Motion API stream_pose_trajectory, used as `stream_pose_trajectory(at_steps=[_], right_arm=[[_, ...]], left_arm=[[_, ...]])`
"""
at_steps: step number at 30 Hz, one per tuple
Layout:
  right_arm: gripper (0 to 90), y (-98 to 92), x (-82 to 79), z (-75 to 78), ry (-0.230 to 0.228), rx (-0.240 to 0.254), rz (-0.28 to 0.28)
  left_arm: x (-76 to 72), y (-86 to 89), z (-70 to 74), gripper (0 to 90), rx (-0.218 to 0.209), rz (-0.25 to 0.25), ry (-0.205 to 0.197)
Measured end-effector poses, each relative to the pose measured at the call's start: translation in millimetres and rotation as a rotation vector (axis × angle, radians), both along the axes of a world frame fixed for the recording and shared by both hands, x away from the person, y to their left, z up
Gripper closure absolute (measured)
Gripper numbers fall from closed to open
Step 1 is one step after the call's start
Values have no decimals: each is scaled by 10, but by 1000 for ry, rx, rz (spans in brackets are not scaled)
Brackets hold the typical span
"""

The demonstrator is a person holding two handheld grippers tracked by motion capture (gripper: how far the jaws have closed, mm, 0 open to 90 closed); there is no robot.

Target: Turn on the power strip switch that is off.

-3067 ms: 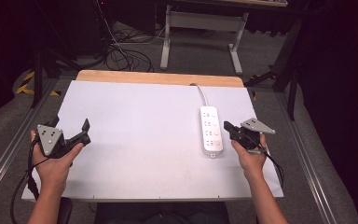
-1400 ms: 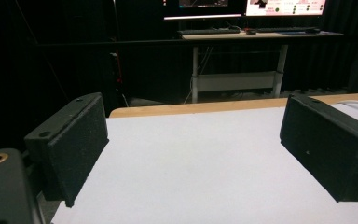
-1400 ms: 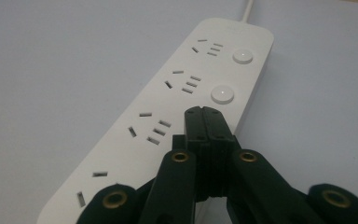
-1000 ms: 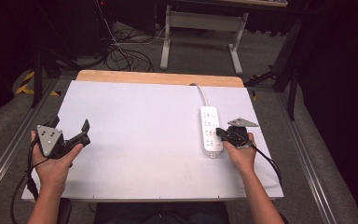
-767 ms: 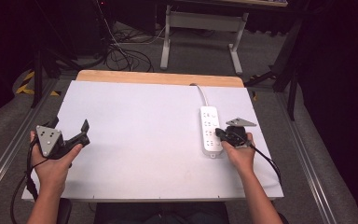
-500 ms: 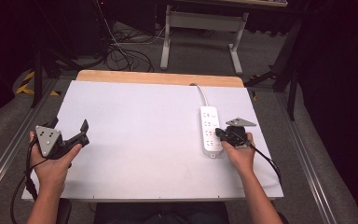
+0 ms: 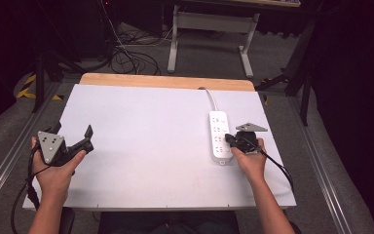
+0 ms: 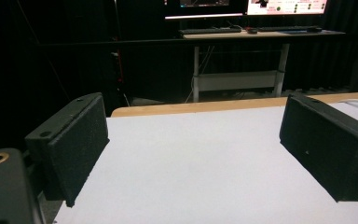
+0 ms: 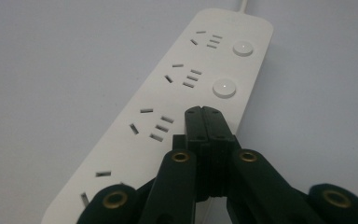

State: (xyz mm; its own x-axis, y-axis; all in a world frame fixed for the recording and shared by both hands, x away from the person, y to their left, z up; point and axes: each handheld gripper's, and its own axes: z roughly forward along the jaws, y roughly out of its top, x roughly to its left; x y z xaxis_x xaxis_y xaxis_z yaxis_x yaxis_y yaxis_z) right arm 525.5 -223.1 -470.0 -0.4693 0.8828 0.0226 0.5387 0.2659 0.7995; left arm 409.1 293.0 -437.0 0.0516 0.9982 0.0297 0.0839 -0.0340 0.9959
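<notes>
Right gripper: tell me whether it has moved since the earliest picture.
Yes. The right gripper has shifted left, toward the white power strip, and its shut jaws now sit over the strip's right edge.

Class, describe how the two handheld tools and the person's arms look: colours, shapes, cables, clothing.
Both tools are black. The left claw has thick rectangular padded jaws; the right claw has slim jaws and brass-coloured rivets on its linkage. Each carries a grey three-cornered plate and trails a black cable. The forearms are bare, with no sleeves or gloves visible.
</notes>
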Motion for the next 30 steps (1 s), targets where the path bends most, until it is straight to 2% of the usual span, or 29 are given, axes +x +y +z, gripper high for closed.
stream_pose_trajectory(at_steps=[5, 30], right_arm=[[900, -13, 6, 10, 14, 9, 1], [900, 9, -28, 9, -14, -14, -6]], left_arm=[[7, 5, -1, 85, 1, 1, 1], [0, -18, 3, 89, -3, -8, -5]])
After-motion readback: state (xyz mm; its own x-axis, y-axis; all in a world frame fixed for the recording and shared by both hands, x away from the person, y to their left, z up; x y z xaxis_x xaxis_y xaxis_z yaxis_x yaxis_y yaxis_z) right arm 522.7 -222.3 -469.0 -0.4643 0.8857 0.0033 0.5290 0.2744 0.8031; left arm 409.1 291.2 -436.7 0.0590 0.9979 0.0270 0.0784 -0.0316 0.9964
